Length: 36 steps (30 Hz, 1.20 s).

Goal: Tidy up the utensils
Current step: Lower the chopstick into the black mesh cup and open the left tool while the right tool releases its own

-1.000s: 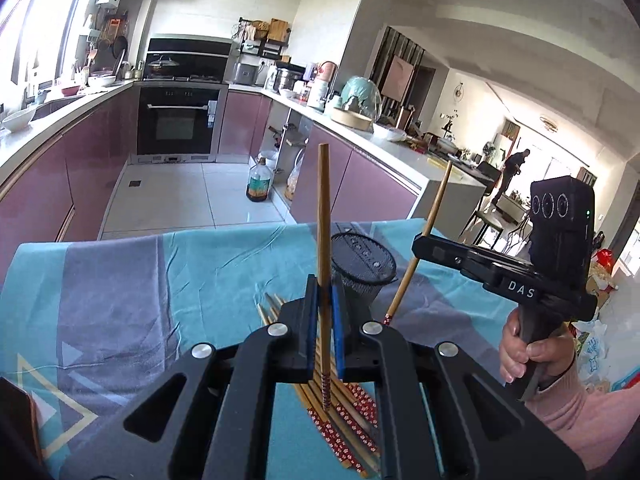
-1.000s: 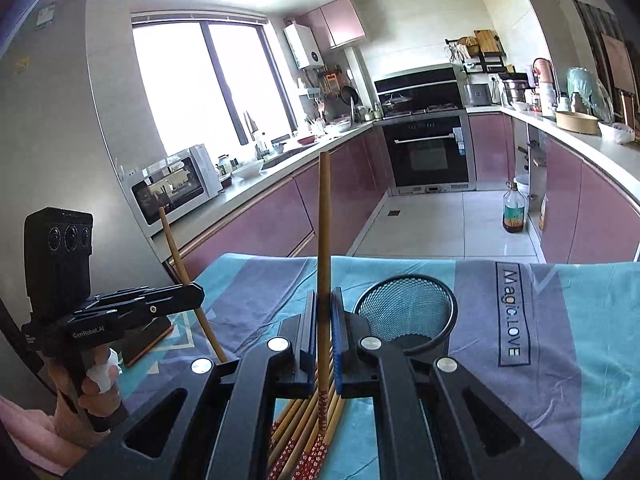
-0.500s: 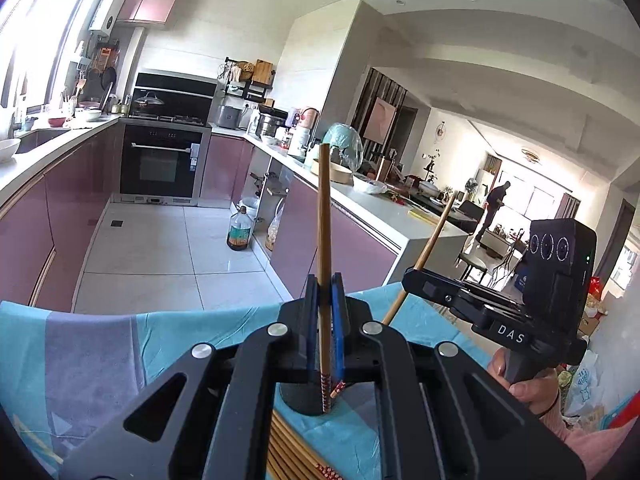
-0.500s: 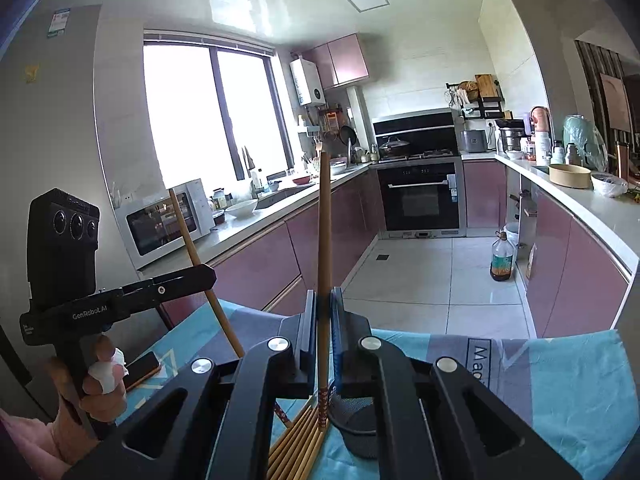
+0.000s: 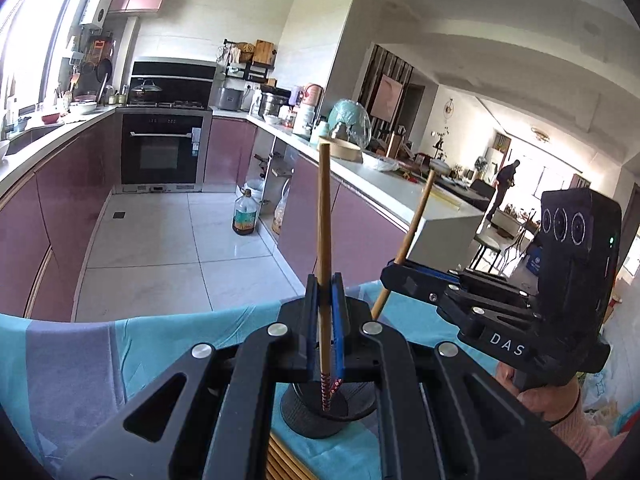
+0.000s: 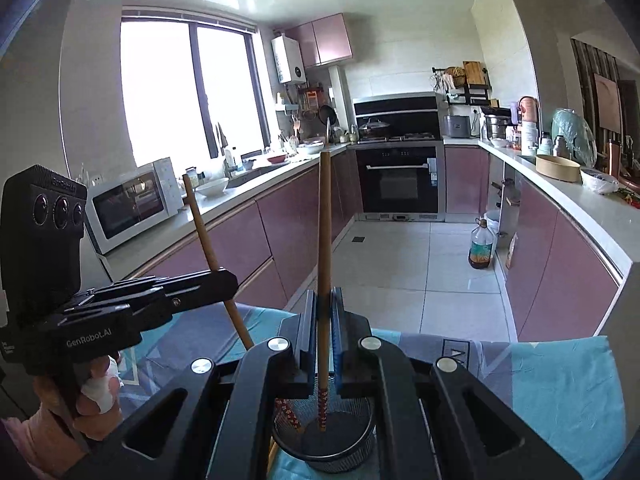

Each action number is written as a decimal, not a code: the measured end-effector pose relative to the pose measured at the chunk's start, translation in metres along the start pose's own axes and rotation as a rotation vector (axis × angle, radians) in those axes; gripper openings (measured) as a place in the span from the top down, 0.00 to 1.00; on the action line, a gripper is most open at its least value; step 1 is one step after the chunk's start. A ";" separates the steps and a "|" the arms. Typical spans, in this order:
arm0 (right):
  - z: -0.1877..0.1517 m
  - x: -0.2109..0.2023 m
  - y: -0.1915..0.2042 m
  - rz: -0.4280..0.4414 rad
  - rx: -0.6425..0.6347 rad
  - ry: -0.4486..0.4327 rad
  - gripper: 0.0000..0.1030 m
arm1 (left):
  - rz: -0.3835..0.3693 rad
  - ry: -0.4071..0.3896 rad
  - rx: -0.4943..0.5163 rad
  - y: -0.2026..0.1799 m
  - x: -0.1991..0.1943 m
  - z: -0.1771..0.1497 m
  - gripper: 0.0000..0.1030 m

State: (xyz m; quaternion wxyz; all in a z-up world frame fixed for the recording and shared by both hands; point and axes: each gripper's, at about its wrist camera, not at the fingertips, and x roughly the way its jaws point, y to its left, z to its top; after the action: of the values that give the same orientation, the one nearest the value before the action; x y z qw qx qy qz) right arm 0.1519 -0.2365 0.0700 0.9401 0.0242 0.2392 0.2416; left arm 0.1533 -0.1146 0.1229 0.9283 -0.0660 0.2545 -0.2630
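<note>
Left tool (image 5: 325, 320): pressed together on a chopstick (image 5: 323, 240), which stands nearly upright; its patterned tip hangs just inside the mouth of the mesh cup (image 5: 320, 420).
Cup: a black mesh holder on the desk (image 5: 80, 360), directly below both tools, near the desk's far edge.
Right tool (image 6: 324, 332): pressed together on a second chopstick (image 6: 323, 240), long axis also near vertical, patterned tip low inside the cup.
Crossing: in the right wrist view the left chopstick slants in from the left, so the two tips meet within the cup.
Loose pile (image 5: 280, 460): more chopsticks flat on the desk, on the near side of the cup.
Deciding relation: both tips lie over the opening; letting go would probably drop both sticks in.
</note>
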 end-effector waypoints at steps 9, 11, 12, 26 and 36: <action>-0.020 0.038 -0.002 -0.004 0.000 0.176 0.95 | 0.007 0.125 0.019 0.006 0.056 -0.031 0.93; -0.021 0.042 -0.003 -0.005 0.001 0.195 0.94 | 0.012 0.135 0.024 0.009 0.064 -0.034 0.93; -0.020 0.044 -0.004 -0.007 0.005 0.198 0.94 | 0.020 0.136 0.027 0.010 0.067 -0.034 0.93; -0.017 0.056 -0.006 -0.022 0.042 0.183 0.85 | 0.061 0.139 0.002 0.021 0.087 -0.033 0.90; -0.018 0.042 -0.009 -0.028 0.060 0.143 0.76 | 0.104 0.088 -0.002 0.034 0.066 -0.041 0.77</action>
State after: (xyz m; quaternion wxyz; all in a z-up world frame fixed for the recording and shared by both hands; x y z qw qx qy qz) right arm 0.1800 -0.2265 0.0347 0.9228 0.0320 0.3132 0.2221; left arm 0.1967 -0.1195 0.0501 0.9285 -0.0420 0.2986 -0.2168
